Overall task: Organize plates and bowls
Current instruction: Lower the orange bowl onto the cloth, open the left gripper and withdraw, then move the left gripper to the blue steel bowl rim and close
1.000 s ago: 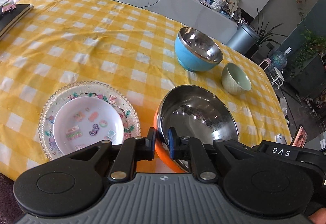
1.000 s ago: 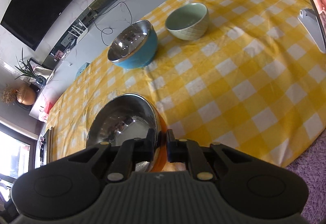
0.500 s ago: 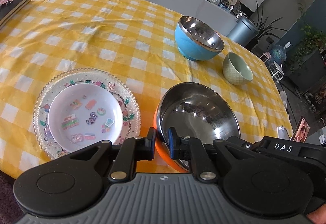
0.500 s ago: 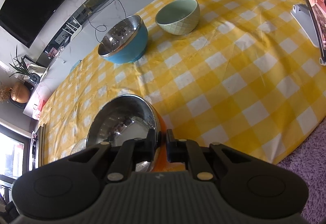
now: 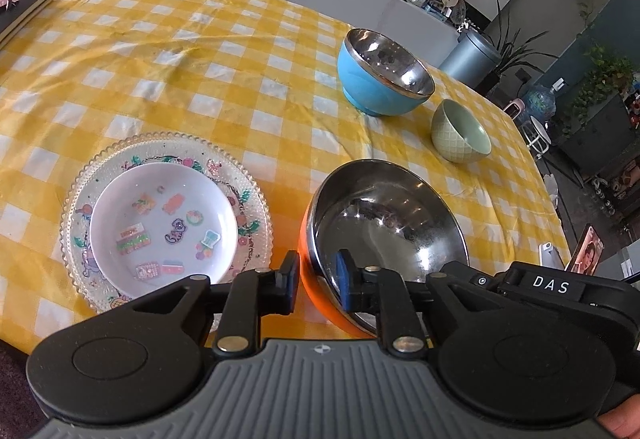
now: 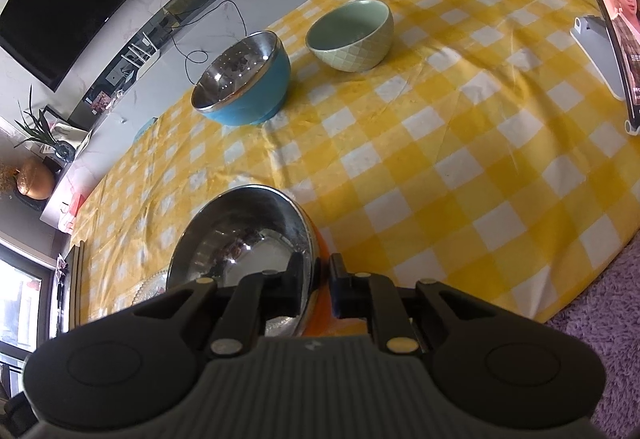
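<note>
both hand-held grippers, left [image 5: 317, 276] and right [image 6: 321, 281], clenched on orange bowl [image 5: 384, 235] rim; lift level, nest into blue bowl [image 5: 384, 79] at 12 o'clock.

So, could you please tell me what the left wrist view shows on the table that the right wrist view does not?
Only the left wrist view shows the white sticker plate resting in the glass plate. Only the right wrist view shows the phone on its stand. Both share the orange steel-lined bowl, gripped at its rim by the left hand-held gripper and the right hand-held gripper, plus the blue bowl and green bowl.
</note>
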The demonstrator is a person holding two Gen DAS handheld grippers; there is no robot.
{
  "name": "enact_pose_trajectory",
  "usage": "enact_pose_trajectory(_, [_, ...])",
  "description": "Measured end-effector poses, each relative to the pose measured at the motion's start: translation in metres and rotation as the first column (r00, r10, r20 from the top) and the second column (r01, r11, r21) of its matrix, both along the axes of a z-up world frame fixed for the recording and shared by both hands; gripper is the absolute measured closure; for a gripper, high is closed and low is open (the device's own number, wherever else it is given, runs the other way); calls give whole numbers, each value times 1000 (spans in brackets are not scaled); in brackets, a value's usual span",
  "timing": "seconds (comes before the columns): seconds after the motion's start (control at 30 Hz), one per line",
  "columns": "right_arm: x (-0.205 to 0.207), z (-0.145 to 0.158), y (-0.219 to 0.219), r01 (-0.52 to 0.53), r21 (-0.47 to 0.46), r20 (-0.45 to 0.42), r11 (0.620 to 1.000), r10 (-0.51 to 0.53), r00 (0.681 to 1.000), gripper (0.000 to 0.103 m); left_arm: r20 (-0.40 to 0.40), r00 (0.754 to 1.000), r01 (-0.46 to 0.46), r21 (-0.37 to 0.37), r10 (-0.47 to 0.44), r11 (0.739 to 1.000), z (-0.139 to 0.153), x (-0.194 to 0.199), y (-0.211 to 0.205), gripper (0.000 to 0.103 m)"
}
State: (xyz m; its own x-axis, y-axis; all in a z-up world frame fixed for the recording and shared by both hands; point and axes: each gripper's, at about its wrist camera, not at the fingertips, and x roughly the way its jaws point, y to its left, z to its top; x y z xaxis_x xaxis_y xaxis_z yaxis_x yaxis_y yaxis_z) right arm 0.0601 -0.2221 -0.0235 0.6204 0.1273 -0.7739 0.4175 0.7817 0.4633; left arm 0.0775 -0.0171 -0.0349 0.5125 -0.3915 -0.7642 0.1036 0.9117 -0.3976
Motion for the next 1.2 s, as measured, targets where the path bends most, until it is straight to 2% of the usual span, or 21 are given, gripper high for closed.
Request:
enact_pose_trajectory(0.07, [0, 1, 1, -3, -12, 6, 1000, 3, 1000, 88, 12, 1000, 5, 0, -5, 1000, 2, 0, 1, 70])
enact_pose_trajectory(0.17, [0, 3, 4, -14, -24, 19, 1000, 14, 1000, 77, 36, 999, 6, 10, -7, 1000, 5, -1, 1, 61])
enact_pose_trajectory(0.37, [1, 8, 10, -41, -70, 31, 997, 44, 999, 71, 69, 997, 16, 44, -19, 999, 13, -1, 2, 55])
enact_pose_trajectory(0.47, [2, 11, 12, -48, -114, 35, 992, 52, 998, 68, 87, 996, 21, 90, -28, 996, 18, 1, 0, 52])
enact_pose_trajectory(0.53, [3, 15, 14, -51, -145, 39, 988, 58, 998, 67, 93, 995, 22, 121, -33, 992, 22, 4, -2, 52])
enact_pose_trajectory(0.8, [14, 23, 15, -86, -199, 45, 976, 97, 994, 63, 119, 990, 50, 171, -71, 984, 32, 19, -7, 52])
enact_pose_trajectory(1.2, [49, 29, 2, -55, -201, 74, 978, 71, 995, 62, 157, 983, 68, 156, -93, 985, 42, 54, -17, 52])
